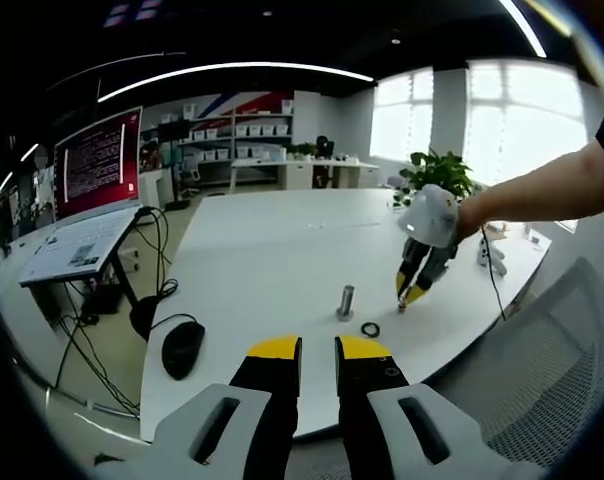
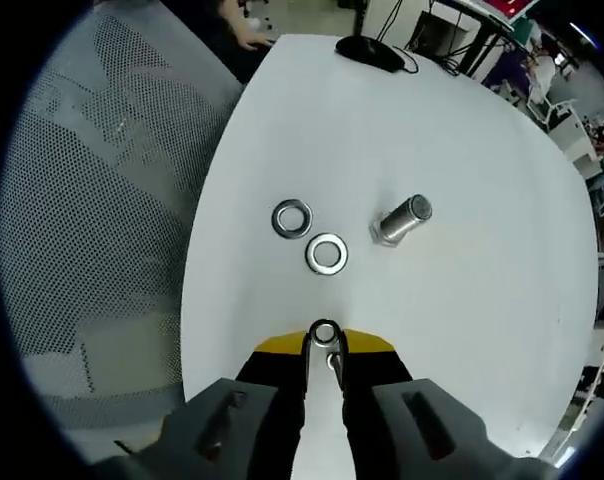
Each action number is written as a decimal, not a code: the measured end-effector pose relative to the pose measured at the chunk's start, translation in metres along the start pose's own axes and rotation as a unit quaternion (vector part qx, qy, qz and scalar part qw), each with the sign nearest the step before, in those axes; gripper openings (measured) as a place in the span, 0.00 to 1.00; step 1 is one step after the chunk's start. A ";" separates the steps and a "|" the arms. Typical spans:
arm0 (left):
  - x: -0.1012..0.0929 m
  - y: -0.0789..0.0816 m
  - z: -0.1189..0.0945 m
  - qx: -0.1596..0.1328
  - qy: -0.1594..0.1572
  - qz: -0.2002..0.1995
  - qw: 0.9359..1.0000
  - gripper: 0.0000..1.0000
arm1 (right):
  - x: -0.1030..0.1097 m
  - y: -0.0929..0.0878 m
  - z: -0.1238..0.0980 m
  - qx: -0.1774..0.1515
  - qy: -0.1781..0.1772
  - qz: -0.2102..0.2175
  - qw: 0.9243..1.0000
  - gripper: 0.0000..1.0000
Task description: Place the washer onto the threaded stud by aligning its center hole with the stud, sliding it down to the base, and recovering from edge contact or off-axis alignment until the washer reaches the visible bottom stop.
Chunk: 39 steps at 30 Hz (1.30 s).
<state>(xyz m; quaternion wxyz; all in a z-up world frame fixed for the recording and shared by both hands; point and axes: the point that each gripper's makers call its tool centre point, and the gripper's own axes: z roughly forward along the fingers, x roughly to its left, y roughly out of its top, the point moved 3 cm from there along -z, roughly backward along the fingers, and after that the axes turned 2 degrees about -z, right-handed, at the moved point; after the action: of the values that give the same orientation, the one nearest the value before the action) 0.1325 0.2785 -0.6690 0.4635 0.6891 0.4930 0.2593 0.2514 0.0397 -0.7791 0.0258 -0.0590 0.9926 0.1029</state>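
Note:
A short metal threaded stud (image 1: 346, 301) (image 2: 402, 222) stands upright on the white table (image 1: 272, 250) (image 2: 462, 330). Two loose washers (image 2: 292, 219) (image 2: 326, 253) lie flat beside it, toward the table edge; the left gripper view shows a ring (image 1: 370, 329) there. My right gripper (image 2: 325, 345) is shut on a third washer (image 2: 325, 332), pinched on edge at its yellow tips, above the table and short of the stud. In the left gripper view the right gripper (image 1: 410, 295) hangs just right of the stud. My left gripper (image 1: 318, 350) hovers over the near table edge, jaws slightly apart, holding nothing.
A black mouse (image 1: 182, 347) (image 2: 367, 50) with its cable lies on the table. A mesh chair (image 1: 552, 370) (image 2: 92, 200) stands against the table edge by the washers. A laptop (image 1: 82, 240), a red screen (image 1: 97, 160) and a plant (image 1: 437, 175) sit farther off.

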 end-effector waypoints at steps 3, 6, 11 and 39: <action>0.000 0.001 0.000 -0.002 0.000 -0.001 1.000 0.11 | -0.001 -0.003 -0.013 0.001 -0.005 -0.003 1.000 0.13; 0.000 0.001 0.000 -0.003 0.000 -0.001 1.000 0.11 | -0.003 -0.005 -0.024 -0.001 -0.003 0.001 1.000 0.13; 0.000 0.001 -0.001 -0.003 0.001 -0.002 1.000 0.11 | -0.006 -0.012 -0.031 0.013 -0.008 -0.001 1.000 0.13; 0.001 0.000 -0.001 -0.003 0.005 -0.004 1.000 0.11 | -0.011 -0.027 0.001 0.042 -0.005 0.015 0.999 0.13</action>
<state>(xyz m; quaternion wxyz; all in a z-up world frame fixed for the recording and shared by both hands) 0.1327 0.2798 -0.6685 0.4638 0.6847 0.4973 0.2621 0.2658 0.0145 -0.7852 0.0321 -0.0425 0.9967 0.0619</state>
